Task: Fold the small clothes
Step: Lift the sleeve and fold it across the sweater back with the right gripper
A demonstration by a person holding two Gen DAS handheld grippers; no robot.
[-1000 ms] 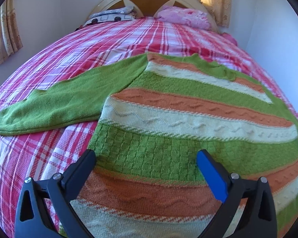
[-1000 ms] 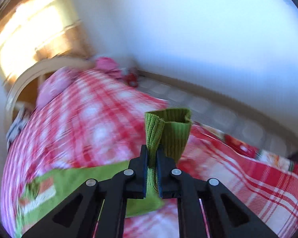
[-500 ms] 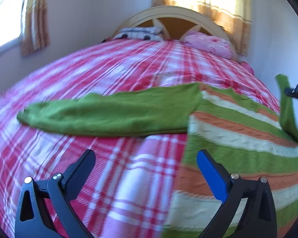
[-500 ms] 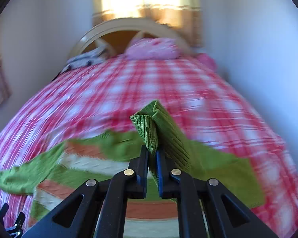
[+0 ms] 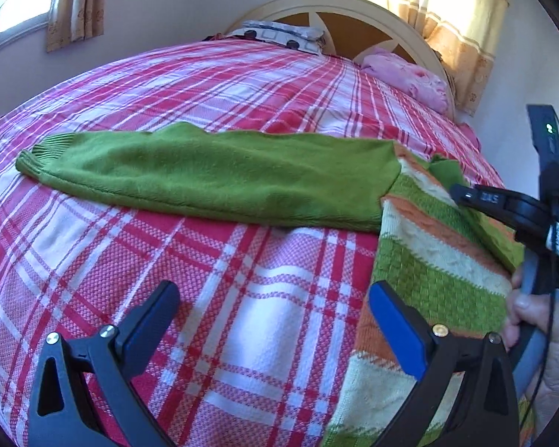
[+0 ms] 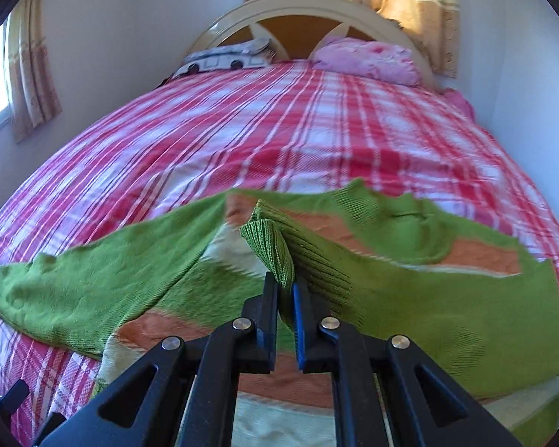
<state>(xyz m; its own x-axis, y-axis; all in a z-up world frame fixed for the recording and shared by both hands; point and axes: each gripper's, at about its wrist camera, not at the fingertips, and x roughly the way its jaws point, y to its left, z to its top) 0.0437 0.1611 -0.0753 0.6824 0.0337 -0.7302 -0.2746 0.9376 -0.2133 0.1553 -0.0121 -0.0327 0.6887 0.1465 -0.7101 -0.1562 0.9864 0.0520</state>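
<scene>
With the right hand-held gripper (image 6: 285, 294) clamped on the striped sweater's (image 6: 466, 320) green cuff (image 6: 275, 249), folding its sleeve across; the left hand-held gripper (image 5: 272, 307), jaws apart, likely takes the other sleeve (image 5: 212, 173) next.

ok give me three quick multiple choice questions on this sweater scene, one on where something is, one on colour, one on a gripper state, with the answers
1. Where does the outstretched sleeve lie?
A. flat on the plaid bedspread
B. on the pink pillow
C. over the headboard

2. What colours are the stripes on the sweater body?
A. blue and grey
B. green, orange and cream
C. black and yellow

3. What is the right gripper doing?
A. open above the bed
B. shut on the ribbed cuff
C. shut on a pillow

Answers: 1 A, the sleeve lies spread across the plaid cover. 2 B, those three bands show beside the open left gripper. 3 B, the green cuff sticks up from between its closed fingers.
</scene>
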